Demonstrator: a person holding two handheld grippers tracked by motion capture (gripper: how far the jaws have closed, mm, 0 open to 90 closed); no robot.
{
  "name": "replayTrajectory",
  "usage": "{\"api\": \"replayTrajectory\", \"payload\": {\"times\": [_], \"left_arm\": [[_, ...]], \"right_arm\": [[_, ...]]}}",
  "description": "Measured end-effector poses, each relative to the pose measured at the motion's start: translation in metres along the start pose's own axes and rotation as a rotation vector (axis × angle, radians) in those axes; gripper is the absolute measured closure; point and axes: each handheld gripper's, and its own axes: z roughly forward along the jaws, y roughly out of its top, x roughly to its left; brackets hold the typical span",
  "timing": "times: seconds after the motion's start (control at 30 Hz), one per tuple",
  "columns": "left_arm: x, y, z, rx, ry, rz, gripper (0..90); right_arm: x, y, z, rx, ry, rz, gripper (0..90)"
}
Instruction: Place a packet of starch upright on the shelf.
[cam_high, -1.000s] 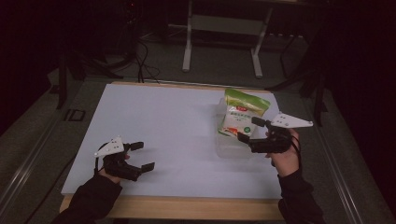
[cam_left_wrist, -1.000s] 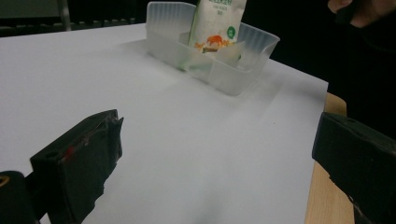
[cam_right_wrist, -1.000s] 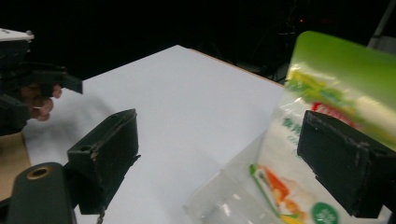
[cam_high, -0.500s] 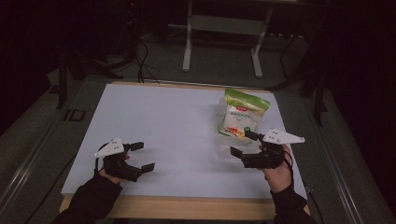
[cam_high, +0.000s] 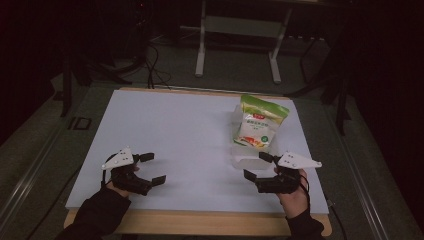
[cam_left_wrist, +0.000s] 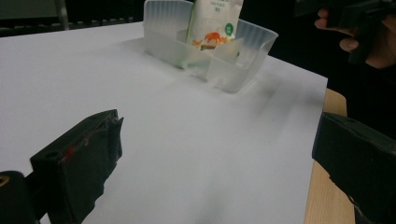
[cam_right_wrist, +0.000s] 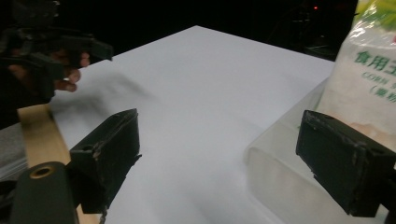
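both grippers spread and empty, bag standing in the tub

from the high view i see my left gripper (cam_high: 149, 168) low at the near left of the white table top (cam_high: 175, 130), its jaws wide apart with nothing between them. my right gripper (cam_high: 258, 166) sits at the near right, jaws also spread and empty, pointing toward the middle of the table.

the clear plastic tub (cam_high: 248, 161) lies just beyond and slightly left of my right gripper, near it but not touching as far as i can tell. a green and white bag (cam_high: 261, 123) stands upright in the tub, leaning a little toward the far edge.

in the right gripper view the tub's near corner (cam_right_wrist: 275, 154) sits between the jaws, closer to the right-hand jaw, with the bag (cam_right_wrist: 362, 79) rising behind it. in the left gripper view the tub (cam_left_wrist: 210, 51) and bag (cam_left_wrist: 215, 21) are well apart from my left gripper, across bare table, and the hand (cam_left_wrist: 369, 39) holding the other gripper shows at the upper right.
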Motion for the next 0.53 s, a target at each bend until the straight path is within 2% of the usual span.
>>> {"api": "replayTrajectory", "payload": {"times": [0.13,0.27,0.53], "left_arm": [[-0.0004,-0.0001,0.0005,0.003,0.0,0.004,2.2],[-0.0005,-0.0003,0.0006,0.006,0.002,0.004,2.2],[-0.0005,-0.0009,0.0013,0.008,0.003,0.004,2.2]], "right_arm": [[0.0041,-0.0067,-0.0004,0.016,0.003,-0.022,13.8],[0.0033,-0.0098,0.0012,0.029,0.004,-0.022,13.8],[0.0011,-0.0109,0.001,0.015,0.004,-0.02,13.8]]}}
